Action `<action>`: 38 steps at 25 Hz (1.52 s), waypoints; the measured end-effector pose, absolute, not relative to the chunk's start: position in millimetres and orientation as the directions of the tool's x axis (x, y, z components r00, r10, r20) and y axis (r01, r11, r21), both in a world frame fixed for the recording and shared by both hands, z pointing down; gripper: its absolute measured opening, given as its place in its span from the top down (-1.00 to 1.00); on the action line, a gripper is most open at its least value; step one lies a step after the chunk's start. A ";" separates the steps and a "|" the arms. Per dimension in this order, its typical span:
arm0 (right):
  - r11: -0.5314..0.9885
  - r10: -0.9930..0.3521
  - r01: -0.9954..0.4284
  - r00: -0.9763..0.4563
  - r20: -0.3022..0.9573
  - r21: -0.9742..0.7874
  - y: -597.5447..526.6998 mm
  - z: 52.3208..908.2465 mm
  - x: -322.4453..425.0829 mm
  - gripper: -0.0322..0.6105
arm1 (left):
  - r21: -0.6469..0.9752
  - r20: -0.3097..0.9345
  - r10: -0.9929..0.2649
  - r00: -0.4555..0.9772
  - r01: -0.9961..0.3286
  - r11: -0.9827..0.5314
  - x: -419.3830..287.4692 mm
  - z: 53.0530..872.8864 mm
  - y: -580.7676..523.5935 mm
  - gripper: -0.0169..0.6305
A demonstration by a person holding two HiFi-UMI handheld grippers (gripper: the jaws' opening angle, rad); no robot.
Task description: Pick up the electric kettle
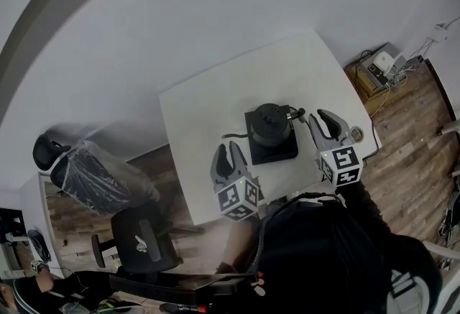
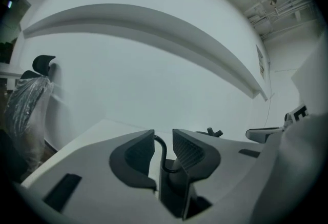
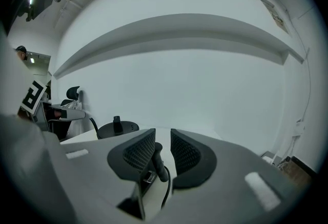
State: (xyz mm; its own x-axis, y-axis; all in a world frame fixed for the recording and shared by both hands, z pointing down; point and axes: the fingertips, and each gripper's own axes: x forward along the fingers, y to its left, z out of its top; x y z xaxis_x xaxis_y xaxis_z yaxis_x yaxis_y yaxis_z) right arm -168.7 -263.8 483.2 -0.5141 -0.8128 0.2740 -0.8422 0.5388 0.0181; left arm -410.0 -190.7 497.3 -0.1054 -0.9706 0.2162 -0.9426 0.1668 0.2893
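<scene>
A black electric kettle (image 1: pixel 271 122) stands on a square black base (image 1: pixel 280 152) in the middle of the white table (image 1: pixel 215 90). Its handle (image 1: pixel 295 114) sticks out to the right, and a thin dark curved spout or cord (image 1: pixel 233 136) runs to the left. My left gripper (image 1: pixel 227 151) (image 2: pixel 163 138) hangs open just left of the base, with that thin curved part (image 2: pixel 163 152) showing in the gap beyond its jaws. My right gripper (image 1: pixel 318 117) (image 3: pixel 163 136) is open right of the kettle. A dark handle-like rod (image 3: pixel 155 159) sits in its gap, untouched by the pads. The kettle lid (image 3: pixel 118 128) lies left of it.
A black office chair (image 1: pixel 140 241) and a plastic-wrapped chair (image 1: pixel 93 172) stand left of the table. A box with devices and cables (image 1: pixel 377 68) sits on the wooden floor at the right. A small round object (image 1: pixel 357 134) lies near the table's right edge.
</scene>
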 end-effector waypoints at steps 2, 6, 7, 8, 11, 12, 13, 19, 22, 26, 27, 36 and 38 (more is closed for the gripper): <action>0.555 -0.800 -0.832 -0.524 0.292 0.029 -266.2 489.9 -169.8 0.65 | 0.332 0.242 -0.964 -0.107 -0.925 0.186 -412.3 508.7 -191.2 0.58; 0.583 -0.774 -0.811 -0.537 0.335 0.048 -271.8 505.9 -170.6 0.55 | 0.405 0.278 -0.957 -0.084 -0.893 0.196 -413.5 527.0 -198.3 0.47; 0.591 -0.766 -0.805 -0.541 0.347 0.050 -272.5 510.8 -170.7 0.51 | 0.427 0.287 -0.955 -0.070 -0.883 0.193 -412.7 531.1 -200.8 0.47; 0.599 -0.758 -0.799 -0.544 0.360 0.054 -272.9 516.0 -170.9 0.49 | 0.445 0.296 -0.954 -0.057 -0.875 0.191 -411.7 534.8 -203.2 0.47; 0.623 -0.732 -0.778 -0.546 0.407 0.077 -272.3 532.0 -172.1 0.47 | 0.469 0.312 -0.949 -0.034 -0.864 0.185 -408.8 543.5 -210.6 0.35; 0.632 -0.723 -0.770 -0.547 0.421 0.084 -272.3 537.3 -173.4 0.47 | 0.474 0.317 -0.948 -0.030 -0.861 0.185 -408.7 546.3 -213.2 0.31; 0.641 -0.713 -0.762 -0.549 0.436 0.088 -272.5 542.5 -175.2 0.47 | 0.479 0.321 -0.947 -0.028 -0.858 0.188 -409.0 548.8 -215.8 0.30; 0.691 -0.656 -0.715 -0.558 0.508 0.107 -279.4 570.0 -187.3 0.35 | 0.498 0.328 -0.944 -0.029 -0.844 0.198 -411.4 552.4 -229.6 0.30; 0.702 -0.641 -0.702 -0.551 0.534 0.119 -285.4 580.9 -192.3 0.34 | 0.497 0.332 -0.943 -0.029 -0.844 0.201 -412.1 553.3 -234.5 0.30; 0.725 -0.617 -0.676 -0.554 0.559 0.130 -291.6 589.6 -200.0 0.34 | 0.484 0.349 -0.937 -0.026 -0.851 0.204 -411.7 557.8 -241.9 0.30; 0.726 -0.615 -0.675 -0.555 0.559 0.128 -293.4 590.4 -201.5 0.34 | 0.483 0.352 -0.936 -0.024 -0.852 0.204 -411.3 559.0 -243.2 0.30; 0.715 -0.623 -0.683 -0.531 0.574 0.145 -304.2 596.3 -210.1 0.35 | 0.489 0.362 -0.932 -0.002 -0.851 0.192 -412.0 564.0 -250.3 0.30; 0.713 -0.625 -0.686 -0.524 0.579 0.148 -305.2 599.0 -210.8 0.35 | 0.482 0.361 -0.933 -0.006 -0.855 0.192 -413.3 564.1 -250.2 0.30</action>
State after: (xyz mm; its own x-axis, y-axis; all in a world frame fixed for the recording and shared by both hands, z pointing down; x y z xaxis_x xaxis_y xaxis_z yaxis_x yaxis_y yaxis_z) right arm -210.8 -305.2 599.0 -0.5239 -0.6247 0.5790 -0.6858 0.7126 0.1483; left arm -413.3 -250.2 564.1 -0.0058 -0.9326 0.3609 -0.8550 0.1918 0.4819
